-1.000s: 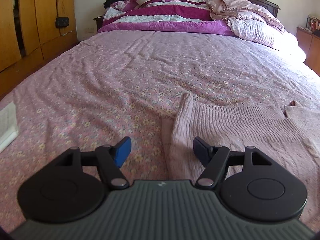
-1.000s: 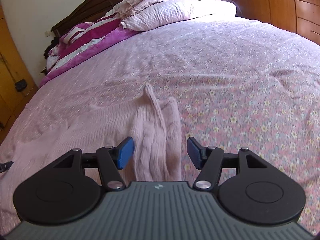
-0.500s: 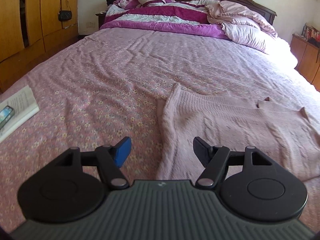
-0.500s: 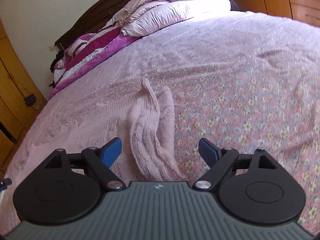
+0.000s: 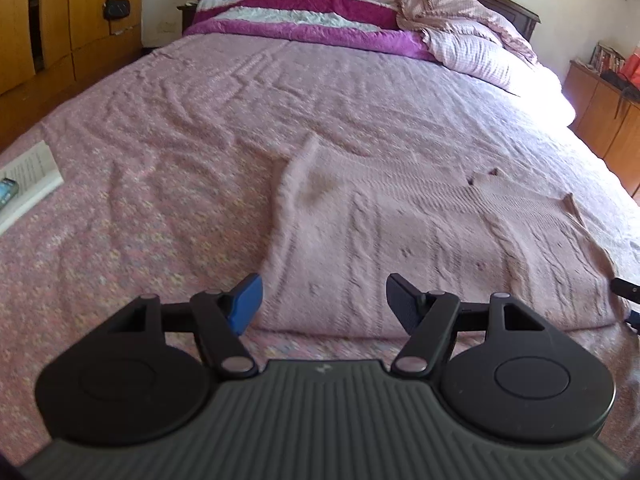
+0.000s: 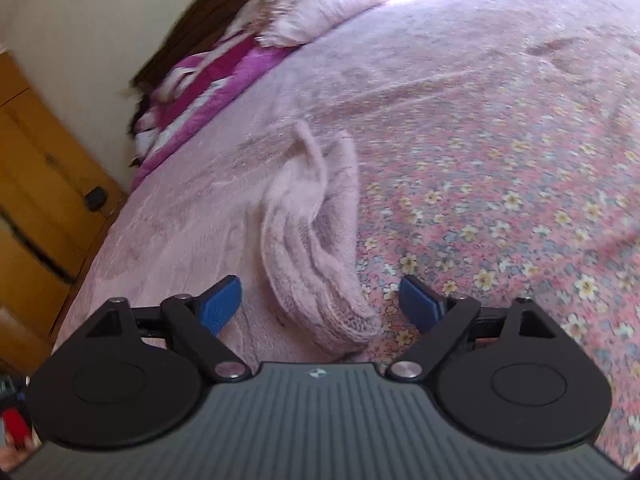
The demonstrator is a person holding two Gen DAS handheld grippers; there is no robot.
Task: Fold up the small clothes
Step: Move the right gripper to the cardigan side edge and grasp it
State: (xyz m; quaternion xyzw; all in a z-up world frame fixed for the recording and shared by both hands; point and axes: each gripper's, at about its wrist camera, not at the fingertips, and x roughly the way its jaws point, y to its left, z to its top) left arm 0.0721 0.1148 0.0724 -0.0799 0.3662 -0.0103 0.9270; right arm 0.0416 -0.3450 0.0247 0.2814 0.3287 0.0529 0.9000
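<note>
The pink sweater (image 6: 308,240) looks blurry, and its near end hides behind the right gripper's body. The paper (image 5: 28,180) and phone (image 5: 6,192) get cut off at the left edge.

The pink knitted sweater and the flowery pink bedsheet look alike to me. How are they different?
The pink knitted sweater has chunky cable ribs and one plain colour; the flowery pink bedsheet is thin cloth printed with little flowers. The sweater is small and lies on top; the bedsheet spreads over the whole bed beneath it. The sweater's sleeve is bunched into thick folds; the bedsheet only has shallow wrinkles. Both are pink, soft fabric.
</note>
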